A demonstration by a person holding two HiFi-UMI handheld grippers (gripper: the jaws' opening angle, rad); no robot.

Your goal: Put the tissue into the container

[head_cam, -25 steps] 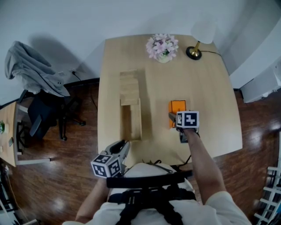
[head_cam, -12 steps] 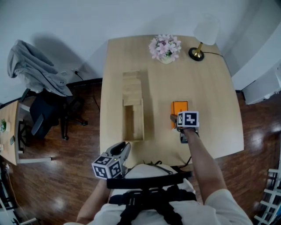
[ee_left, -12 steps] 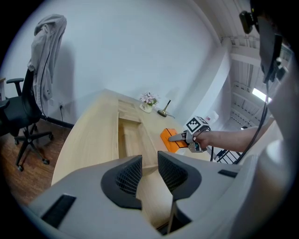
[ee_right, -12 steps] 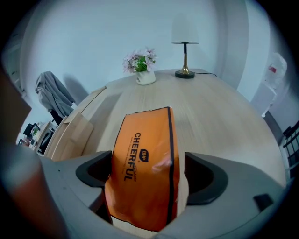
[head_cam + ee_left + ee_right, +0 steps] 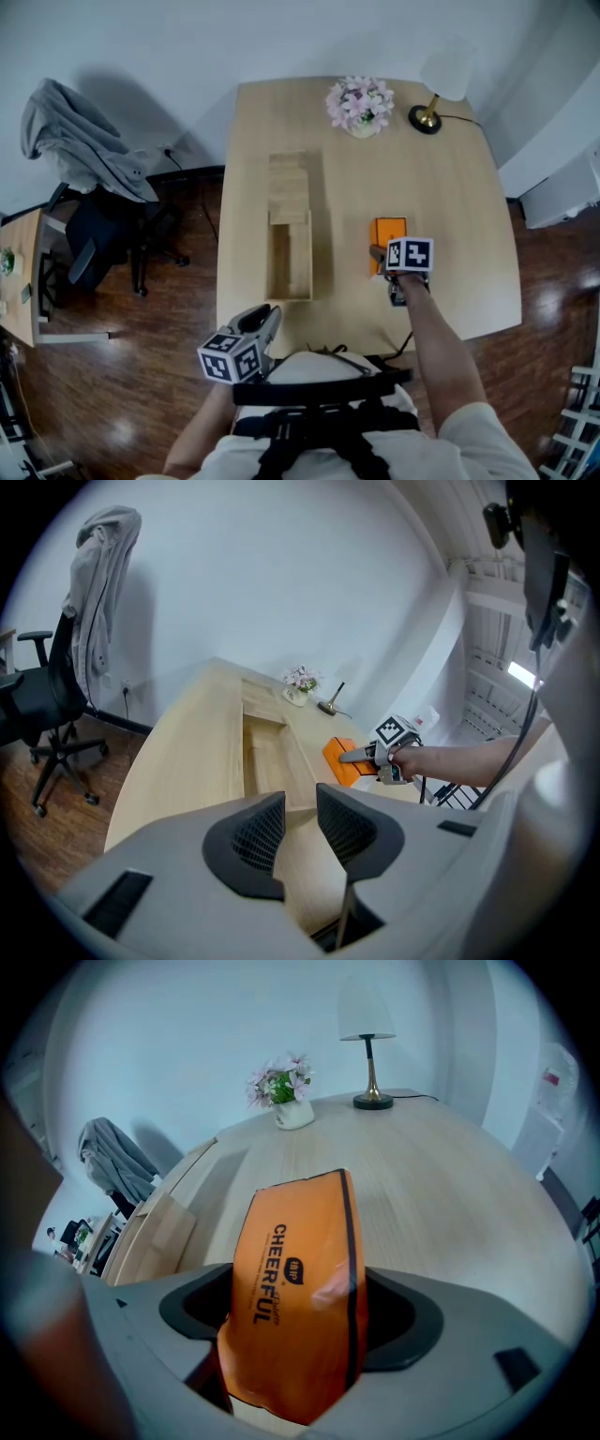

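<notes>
Bright even light; glare on tissue pack (image 5: 295, 1297); fisheye warp, dark corners.

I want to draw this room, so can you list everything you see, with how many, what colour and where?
table: 1, light wood, middle of the room
container: 1, light wood, open, on the table's left half
tissue pack: 1, orange, on the table, right of the container
flowers: 1 bunch, pink and white, table's far edge
lamp: 1, white shade, table's far right corner
chair: 1, black, left of the table
garment: 1, grey, draped over the chair
left gripper: 1, grey, jaws apart, empty
right gripper: 1, grey, jaws just closing, now on the tissue pack
</notes>
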